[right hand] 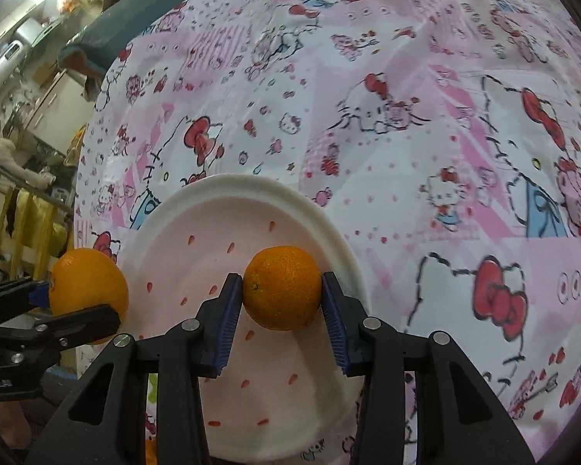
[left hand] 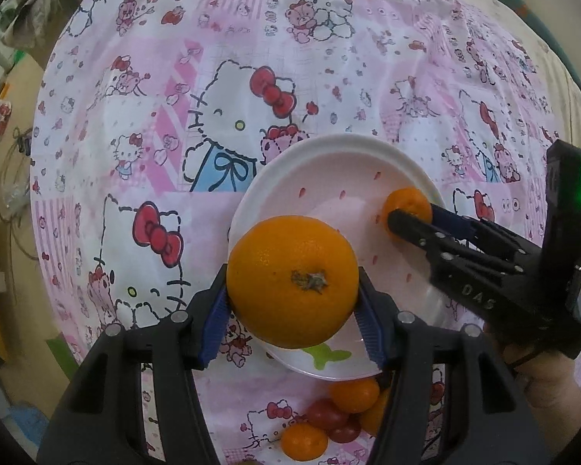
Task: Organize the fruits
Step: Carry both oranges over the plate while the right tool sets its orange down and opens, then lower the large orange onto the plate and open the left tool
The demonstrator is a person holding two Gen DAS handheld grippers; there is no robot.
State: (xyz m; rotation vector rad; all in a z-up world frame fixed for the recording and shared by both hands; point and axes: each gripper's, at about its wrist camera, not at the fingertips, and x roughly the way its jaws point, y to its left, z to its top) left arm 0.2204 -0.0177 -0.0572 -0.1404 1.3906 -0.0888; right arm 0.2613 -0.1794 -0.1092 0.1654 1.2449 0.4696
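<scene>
Fruits, two in hand. Left gripper [left hand: 292, 302] is clamped on a large orange [left hand: 292, 281], blue pads at its widest girth on opposite sides, stem end facing the camera; it hangs over the near-left rim of the plate [left hand: 329, 147]. Right gripper [right hand: 282, 302] is closed on a small mandarin [right hand: 282, 287], also pinched across its middle, held over the plate's right side; cannot tell whether either fruit touches the plate.

More fruit lies loose on the patterned cloth [left hand: 155, 77] just beyond the near rim of the plate: small mandarins [left hand: 354, 393] and cherry tomatoes [left hand: 326, 412], bunched and touching.

Handling, judged:
- Orange: likely firm and fairly heavy, dimpled peel gives the ridged pads purchase. Round, so it may roll once released; set down in the plate's hollow.
- Mandarin: light, thinner loose skin, dents if squeezed hard. Grip at the equator, moderate force.
- Tomatoes: smooth, soft, easily burst. Lightest pinch, across the middle.
- Plate: looks thin and light, could skid on cloth if nudged.
</scene>
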